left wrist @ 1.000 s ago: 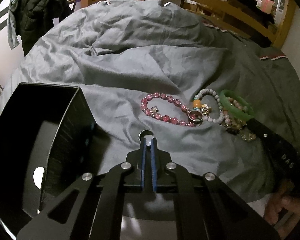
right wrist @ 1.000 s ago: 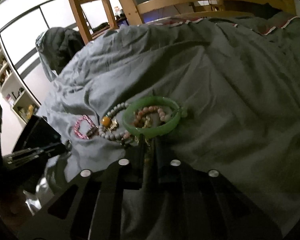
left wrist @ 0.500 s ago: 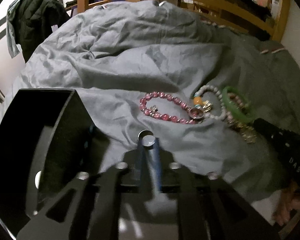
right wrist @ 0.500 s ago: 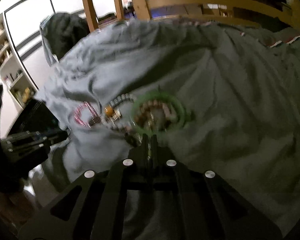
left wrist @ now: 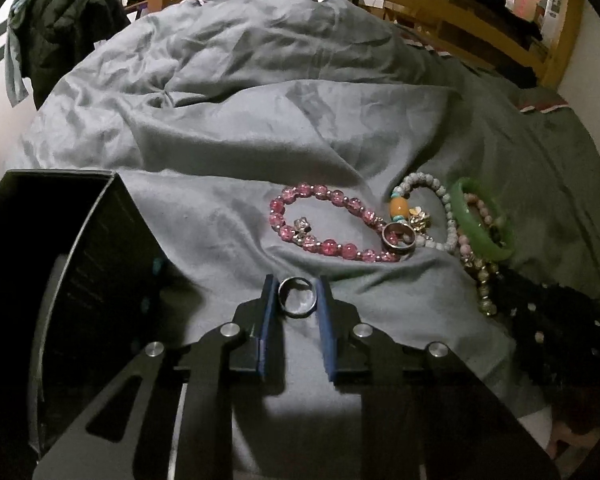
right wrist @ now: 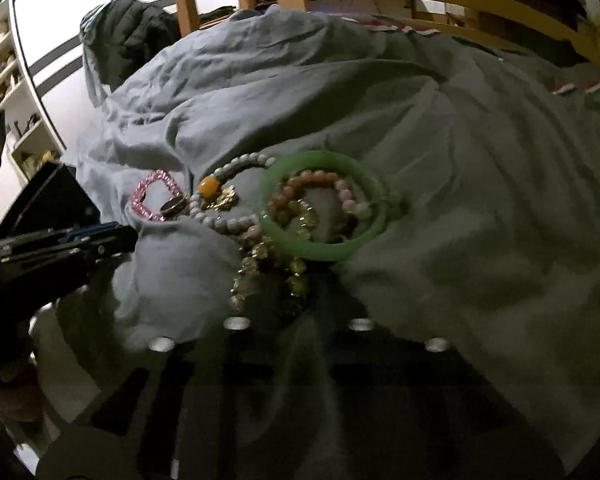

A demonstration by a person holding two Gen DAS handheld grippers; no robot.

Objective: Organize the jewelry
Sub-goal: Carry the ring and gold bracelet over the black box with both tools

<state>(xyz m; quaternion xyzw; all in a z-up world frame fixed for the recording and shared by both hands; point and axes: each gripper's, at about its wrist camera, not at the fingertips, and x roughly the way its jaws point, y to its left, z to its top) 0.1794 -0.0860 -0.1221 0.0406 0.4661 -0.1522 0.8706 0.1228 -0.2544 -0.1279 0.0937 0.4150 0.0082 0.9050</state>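
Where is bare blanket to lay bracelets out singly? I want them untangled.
Free: the blanket beyond the pink bracelet, between it and the black box, and right of the green bangle in the right view. Crowded: bangle, white bracelet and ring overlap.

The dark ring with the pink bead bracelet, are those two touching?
Touching. The left wrist view shows the dark ring lying across the pink bead bracelet, its beads showing through the hoop.
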